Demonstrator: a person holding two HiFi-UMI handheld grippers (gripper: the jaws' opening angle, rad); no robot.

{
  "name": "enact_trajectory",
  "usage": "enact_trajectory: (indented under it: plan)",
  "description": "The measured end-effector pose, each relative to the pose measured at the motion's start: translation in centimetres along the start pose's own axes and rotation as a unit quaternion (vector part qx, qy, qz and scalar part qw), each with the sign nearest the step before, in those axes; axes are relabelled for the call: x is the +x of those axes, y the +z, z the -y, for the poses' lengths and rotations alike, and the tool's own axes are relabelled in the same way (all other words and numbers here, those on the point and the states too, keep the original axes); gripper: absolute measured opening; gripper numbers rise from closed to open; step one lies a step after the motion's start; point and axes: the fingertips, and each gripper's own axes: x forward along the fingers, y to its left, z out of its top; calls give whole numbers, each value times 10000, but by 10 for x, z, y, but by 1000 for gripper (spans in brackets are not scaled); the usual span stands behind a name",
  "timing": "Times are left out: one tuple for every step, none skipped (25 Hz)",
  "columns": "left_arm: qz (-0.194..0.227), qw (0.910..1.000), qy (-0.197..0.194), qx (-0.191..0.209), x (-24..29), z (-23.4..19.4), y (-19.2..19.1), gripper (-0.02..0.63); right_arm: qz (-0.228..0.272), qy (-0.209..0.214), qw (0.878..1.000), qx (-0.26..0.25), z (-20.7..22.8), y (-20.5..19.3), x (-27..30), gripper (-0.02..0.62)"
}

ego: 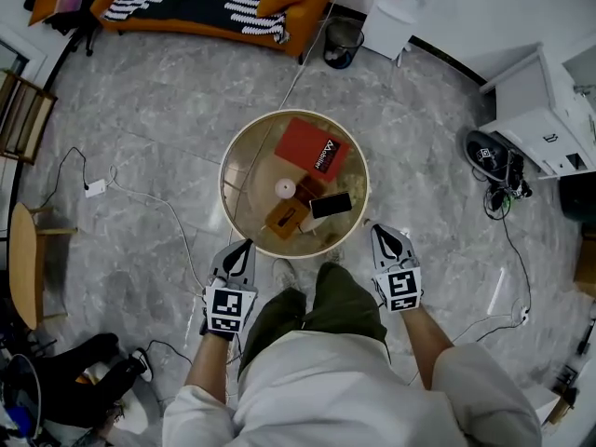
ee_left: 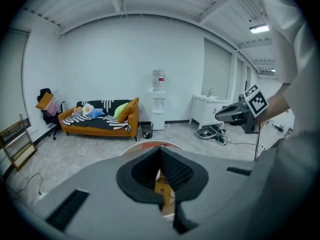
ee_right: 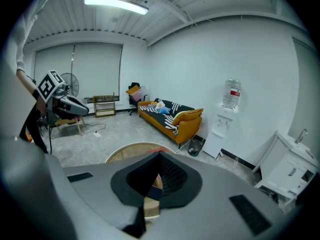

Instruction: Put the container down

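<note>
A round glass table with a gold rim stands in front of me. On it are a small white round container, a red box, a brown box and a black phone. My left gripper hangs just off the table's near left edge, shut and empty. At the near right edge my right gripper is also shut with nothing in it. In the left gripper view the jaws meet over the table, and in the right gripper view the jaws meet too.
An orange sofa, a black bin and a white water dispenser line the far wall. A white cabinet and dark shoes are at the right. Cables run across the floor, and a wooden chair stands left.
</note>
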Motion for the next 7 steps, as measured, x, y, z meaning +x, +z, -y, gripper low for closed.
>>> enact_trajectory:
  plan:
    - [6, 10000, 16, 9, -3, -1, 1, 8, 2, 14, 10000, -16, -1, 2, 0, 21]
    - [8, 10000, 28, 12, -6, -1, 2, 8, 1, 28, 10000, -28, -3, 4, 0, 21]
    - [4, 10000, 33, 12, -10, -1, 2, 8, -2, 41, 10000, -35, -5, 6, -1, 21]
    - [-2, 10000, 36, 10, -14, -1, 3, 8, -8, 51, 10000, -39, -6, 9, -3, 21]
    - [-11, 10000, 35, 5, -19, 1, 3, 8, -19, 59, 10000, -46, -8, 12, -5, 21]
    - [-21, 10000, 32, -1, -23, 2, 3, 8, -30, 67, 10000, -55, -9, 14, -7, 21]
    - [-31, 10000, 29, -8, -28, 4, 3, 8, -42, 76, 9999, -63, -10, 17, -10, 21]
